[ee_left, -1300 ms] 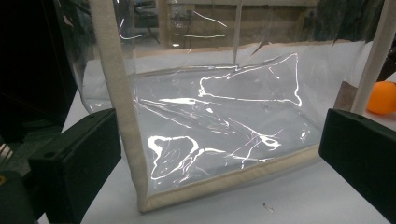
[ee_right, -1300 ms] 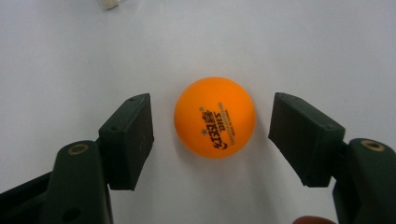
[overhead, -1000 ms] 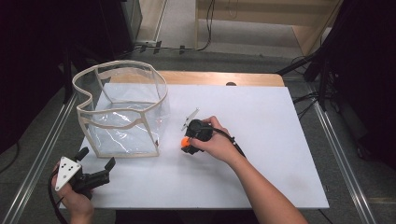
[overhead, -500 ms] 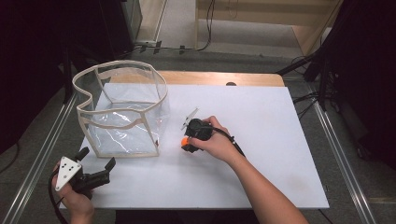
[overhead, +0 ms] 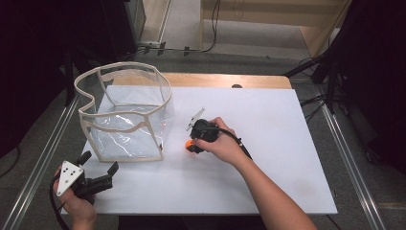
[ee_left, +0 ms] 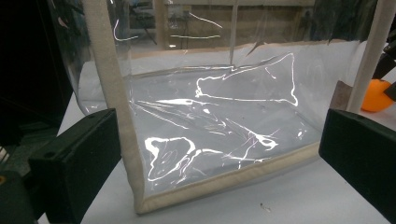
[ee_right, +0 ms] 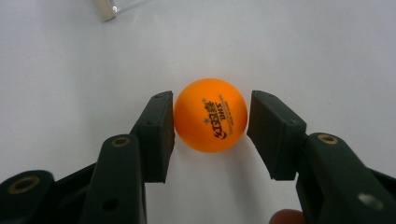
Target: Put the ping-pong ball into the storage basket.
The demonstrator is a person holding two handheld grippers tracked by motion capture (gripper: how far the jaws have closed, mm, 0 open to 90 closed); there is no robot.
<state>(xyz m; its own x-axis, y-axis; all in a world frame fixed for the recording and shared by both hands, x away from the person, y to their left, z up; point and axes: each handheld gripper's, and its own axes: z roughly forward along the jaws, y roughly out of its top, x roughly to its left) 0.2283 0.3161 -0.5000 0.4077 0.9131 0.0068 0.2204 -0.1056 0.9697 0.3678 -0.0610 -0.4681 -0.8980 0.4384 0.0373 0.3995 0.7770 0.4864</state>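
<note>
A white surface (overhead: 268, 143) carries everything here, with a strip of bare wood along its far edge. On its left part stands a clear plastic bag (overhead: 127, 115) with cream fabric trim, upright and open at the top; seen from the left gripper view the bag (ee_left: 219, 126) has a cream-edged front corner and a glossy, creased wall. The left tongs (overhead: 98, 167) are held at the near left edge of the surface, just short of the bag's near side, with their jaws spread wide and nothing between them — in their own view the left tongs (ee_left: 219, 158) stand either side of the bag's front face without touching it. The right tongs (overhead: 191, 142) lie low on the surface just right of the bag. In their own view the right tongs (ee_right: 211, 121) bracket an orange ping-pong ball (ee_right: 210, 115): the left jaw meets the ball's side, the right jaw stands a sliver off, so the jaws are parted and not yet clamped. The ball rests on the surface, showing as an orange spot (overhead: 189, 143) from above.
</note>
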